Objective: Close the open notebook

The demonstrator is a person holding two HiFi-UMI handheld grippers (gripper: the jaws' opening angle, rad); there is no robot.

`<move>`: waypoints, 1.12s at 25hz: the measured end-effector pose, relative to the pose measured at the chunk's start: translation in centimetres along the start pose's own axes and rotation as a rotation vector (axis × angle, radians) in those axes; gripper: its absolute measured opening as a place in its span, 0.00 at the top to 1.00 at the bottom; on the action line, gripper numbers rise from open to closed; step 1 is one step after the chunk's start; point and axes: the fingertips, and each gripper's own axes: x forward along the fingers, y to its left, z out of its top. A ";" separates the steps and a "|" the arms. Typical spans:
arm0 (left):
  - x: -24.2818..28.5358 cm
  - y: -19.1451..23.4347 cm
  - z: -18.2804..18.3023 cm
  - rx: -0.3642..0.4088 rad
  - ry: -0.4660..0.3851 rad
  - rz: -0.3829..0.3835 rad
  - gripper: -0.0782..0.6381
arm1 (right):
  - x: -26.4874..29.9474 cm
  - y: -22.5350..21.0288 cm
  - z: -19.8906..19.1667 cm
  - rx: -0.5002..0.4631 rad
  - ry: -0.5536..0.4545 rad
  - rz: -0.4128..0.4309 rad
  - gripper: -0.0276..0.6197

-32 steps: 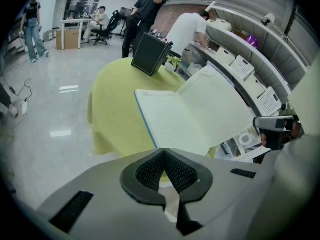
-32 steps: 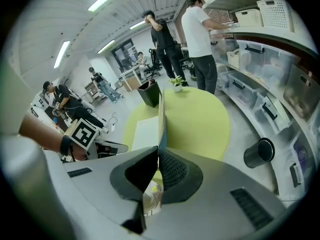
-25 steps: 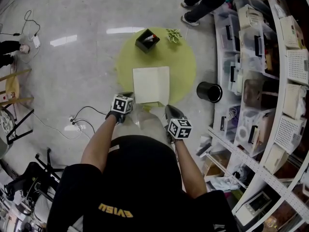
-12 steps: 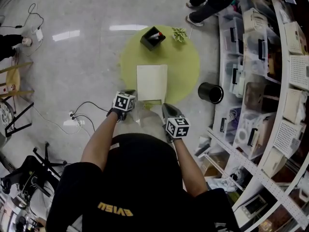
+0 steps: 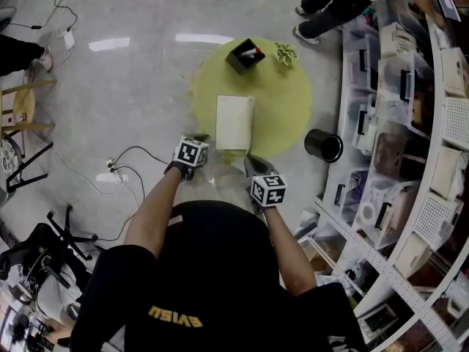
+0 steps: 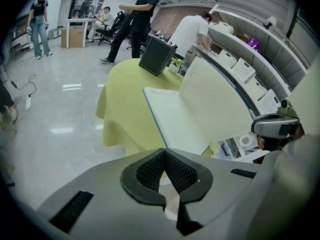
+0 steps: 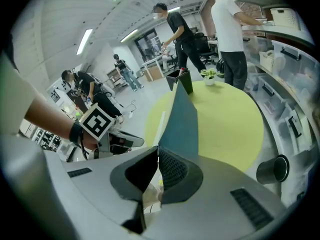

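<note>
Head view: both forearms are reaching toward the near edge of the round yellow table, wrists angling down. The notebook is lying on the table's near half.

Left gripper view: the left gripper is hovering at that edge, jaws clenched empty.

Right gripper view: the right gripper is pinching the notebook's blue cover upright above the table.
</note>
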 end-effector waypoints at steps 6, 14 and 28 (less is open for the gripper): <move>-0.6 0.3 -0.9 0.005 0.014 0.003 0.87 | 1.2 0.9 -0.2 -0.032 0.025 0.031 0.94; -1.7 1.5 -2.3 -0.031 0.014 0.026 0.87 | 2.4 1.9 -0.6 -0.070 0.059 0.062 0.94; -3.1 2.7 -3.5 -0.096 -0.015 0.044 0.87 | 5.2 3.5 -1.6 -0.132 0.131 0.110 0.94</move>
